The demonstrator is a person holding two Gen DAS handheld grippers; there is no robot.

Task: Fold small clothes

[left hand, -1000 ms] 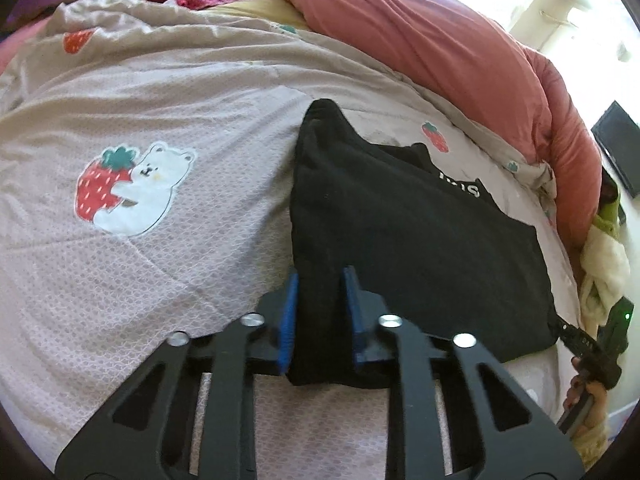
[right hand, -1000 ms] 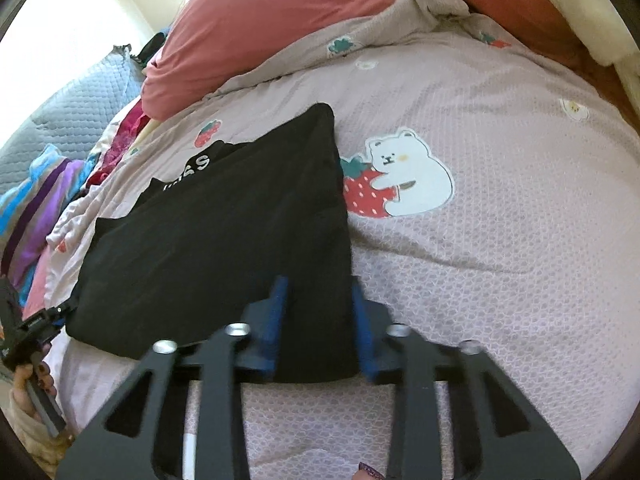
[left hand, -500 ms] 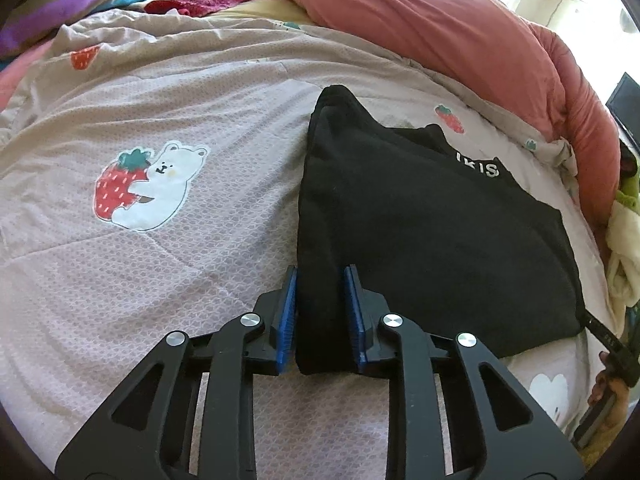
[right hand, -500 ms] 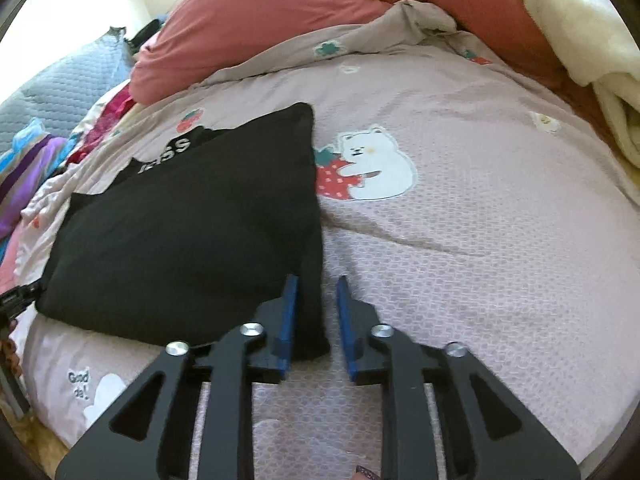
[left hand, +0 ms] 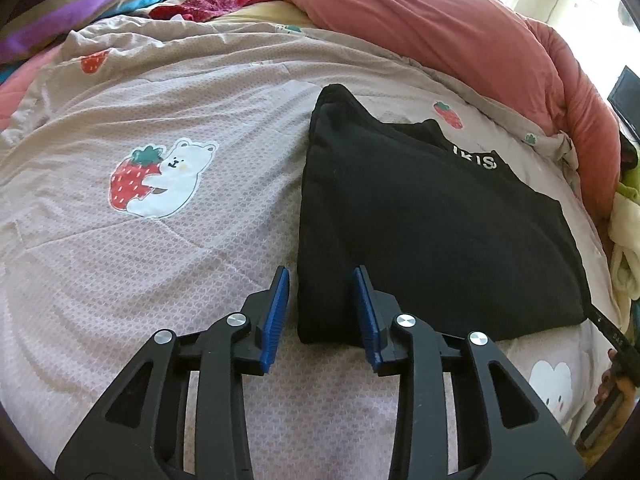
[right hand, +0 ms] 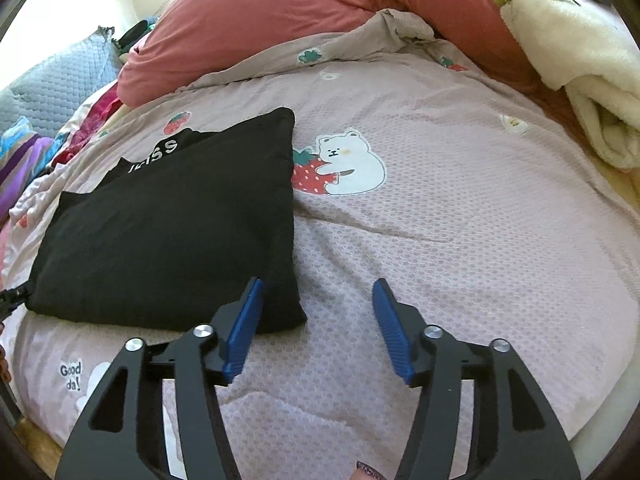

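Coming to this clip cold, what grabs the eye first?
A folded black garment lies flat on the pale pink bedspread, beside a printed bear hugging a strawberry. A big salmon-pink duvet is heaped behind. The left gripper straddles the garment's near corner.

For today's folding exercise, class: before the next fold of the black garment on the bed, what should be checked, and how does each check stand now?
1. Left tongs let go: ok, just opening, folded black cotton top corner between the pads, no pinch.
2. Right tongs let go: ok, just opened wide, beside the corner.
3. Top flat on pink bear-print quilt: ok.
4. Folded edge straight: ok.
5. Layers underneath aligned: cannot tell.
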